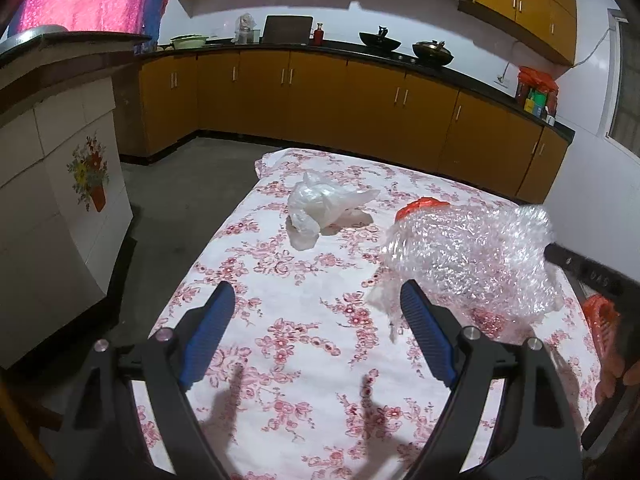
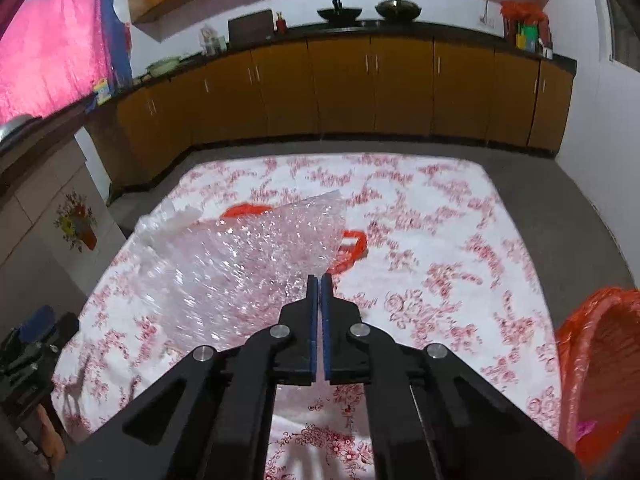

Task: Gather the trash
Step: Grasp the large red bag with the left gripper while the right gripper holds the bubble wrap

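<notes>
Holding the bubble wrap (image 2: 248, 256) by its near edge, our right gripper (image 2: 320, 280) has its blue pads pressed together with the clear sheet pinched at their tips. From the right wrist view the wrap fans out toward ten o'clock over the floral tablecloth (image 2: 460, 240), blurred, and an orange plastic piece (image 2: 352, 248) lies just beyond it at about one o'clock from the fingertips. An orange basket (image 2: 600, 360), lined with orange plastic, sits at four o'clock at the table's edge.

Our left gripper (image 1: 318, 300) stands wide over bare cloth with nothing between its fingers. In its view the bubble wrap (image 1: 472, 256) bulks up at two o'clock, its lower edge just beside the right-hand finger (image 1: 424, 328); whether they touch we cannot tell. A crumpled white plastic bag (image 1: 320, 208) lies on the tablecloth (image 1: 280, 360) at twelve o'clock, well apart from the wrap. Behind both, the yellow kitchen cabinets (image 1: 320, 100) run under a dark counter.
</notes>
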Tool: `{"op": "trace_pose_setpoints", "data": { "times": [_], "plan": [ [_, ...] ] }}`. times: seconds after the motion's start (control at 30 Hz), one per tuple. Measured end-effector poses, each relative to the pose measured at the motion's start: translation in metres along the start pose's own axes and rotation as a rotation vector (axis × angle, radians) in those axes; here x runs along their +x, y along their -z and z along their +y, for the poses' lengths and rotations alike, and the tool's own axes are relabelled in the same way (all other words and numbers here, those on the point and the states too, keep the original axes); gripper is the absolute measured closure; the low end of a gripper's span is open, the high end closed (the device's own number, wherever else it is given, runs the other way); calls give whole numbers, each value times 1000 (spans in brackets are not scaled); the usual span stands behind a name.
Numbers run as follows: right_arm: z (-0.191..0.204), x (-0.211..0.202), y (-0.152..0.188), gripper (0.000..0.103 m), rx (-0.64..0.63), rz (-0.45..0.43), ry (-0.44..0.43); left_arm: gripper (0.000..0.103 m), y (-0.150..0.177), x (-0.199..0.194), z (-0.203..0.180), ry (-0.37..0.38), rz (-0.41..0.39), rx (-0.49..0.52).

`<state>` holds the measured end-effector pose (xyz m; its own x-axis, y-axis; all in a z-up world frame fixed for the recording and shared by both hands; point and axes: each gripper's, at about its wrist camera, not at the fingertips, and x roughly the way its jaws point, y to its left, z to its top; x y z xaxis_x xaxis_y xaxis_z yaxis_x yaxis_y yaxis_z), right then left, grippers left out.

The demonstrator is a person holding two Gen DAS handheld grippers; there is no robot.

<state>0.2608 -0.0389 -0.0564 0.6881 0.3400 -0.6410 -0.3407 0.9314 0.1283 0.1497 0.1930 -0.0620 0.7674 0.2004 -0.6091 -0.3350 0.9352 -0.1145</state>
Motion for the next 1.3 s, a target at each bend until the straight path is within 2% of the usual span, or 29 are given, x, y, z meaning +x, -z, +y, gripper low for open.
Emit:
{"op": "trace_pose_setpoints", "data": {
  "times": [0.43,0.63,0.9,1.1,1.17,1.3],
  "plan": [
    [-26,-80,-25,101,44,-195,8,20,-4,-7,-26,44,-5,32],
    [-36,-100,-29,101,11,-263,101,20,-6,-3,-42,83,7,38],
    [-62,-97,-12,101,34,-247,191,20,-15,21,-94,179,29,81],
    [-87,-99,0,101,62,-232,236,20,-14,55,-133,230,102,110],
    [-91,-101,2,101,75,-228,237,20,-13,67,-144,239,132,115],
    [-96,-102,5,101,94,-222,230,20,-9,90,-159,204,176,147]
  ]
}}
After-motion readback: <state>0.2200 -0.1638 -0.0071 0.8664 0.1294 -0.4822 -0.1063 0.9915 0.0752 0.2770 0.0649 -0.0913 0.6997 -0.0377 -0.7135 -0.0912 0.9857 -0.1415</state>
